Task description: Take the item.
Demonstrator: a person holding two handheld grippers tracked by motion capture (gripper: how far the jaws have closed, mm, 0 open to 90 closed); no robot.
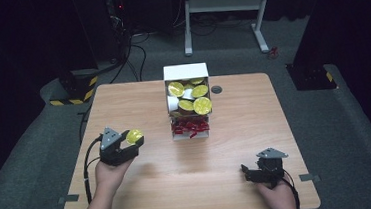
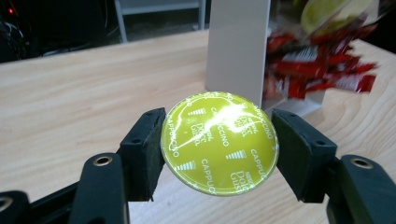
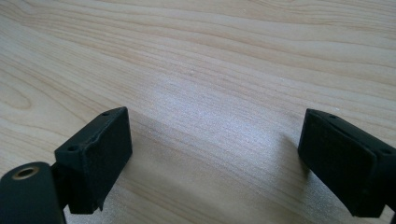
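Left gripper (image 2: 219,144) jaws clamp a coffee capsule (image 2: 219,142) by its rim, above the bench (image 1: 237,145) at 8 o'clock from the box (image 1: 187,92). Risk: the glossy round foil lid could slip from the narrow pads. Right gripper (image 3: 215,154) jaws wide, holding nothing, over matte wood grain.

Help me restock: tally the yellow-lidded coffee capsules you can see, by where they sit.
In the left gripper: 1 capsule
In the white box's top tier: 5 capsules with yellow lids showing
Total: 6. Red sachets below are too jumbled to count.
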